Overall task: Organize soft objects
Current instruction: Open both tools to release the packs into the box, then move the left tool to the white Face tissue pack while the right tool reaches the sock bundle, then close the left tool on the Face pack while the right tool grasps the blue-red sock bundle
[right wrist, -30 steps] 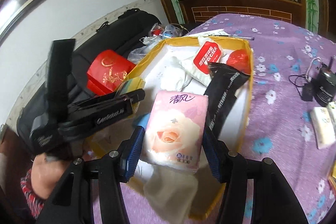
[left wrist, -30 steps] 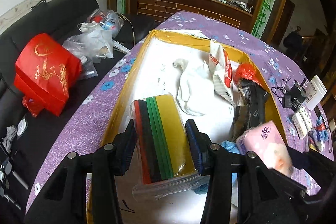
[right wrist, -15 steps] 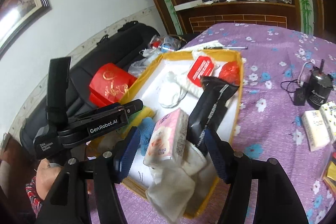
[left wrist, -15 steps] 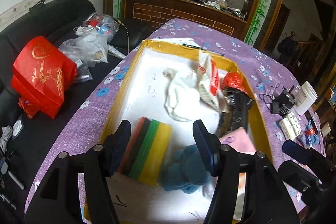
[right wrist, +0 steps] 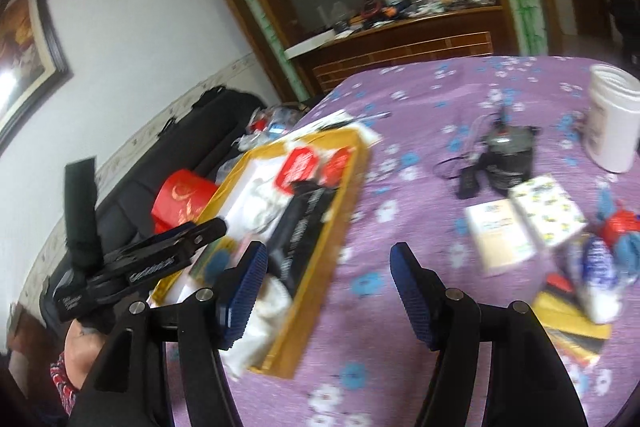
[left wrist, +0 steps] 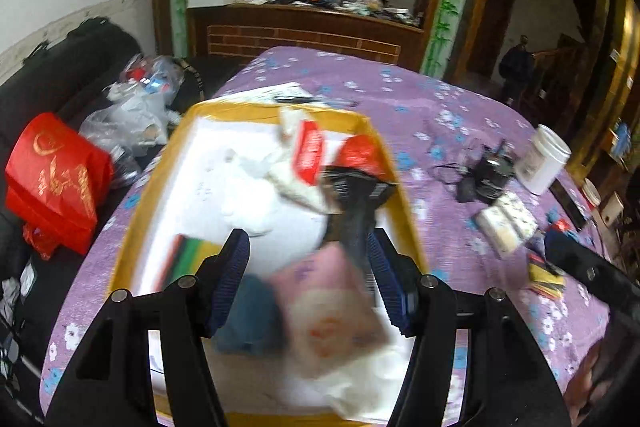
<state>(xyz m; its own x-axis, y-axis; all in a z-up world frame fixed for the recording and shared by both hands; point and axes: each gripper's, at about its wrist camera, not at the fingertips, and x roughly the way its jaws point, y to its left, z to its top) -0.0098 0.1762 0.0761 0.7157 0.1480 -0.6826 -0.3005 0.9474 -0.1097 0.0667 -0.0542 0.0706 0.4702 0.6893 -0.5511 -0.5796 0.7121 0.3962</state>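
Several soft items, your pink tissue pack (left wrist: 328, 311) among them, already lie in the yellow-rimmed box (left wrist: 136, 203). Both your left gripper (left wrist: 308, 279) and right gripper (right wrist: 326, 289) gape, released. More packets (right wrist: 524, 223) wait far right.
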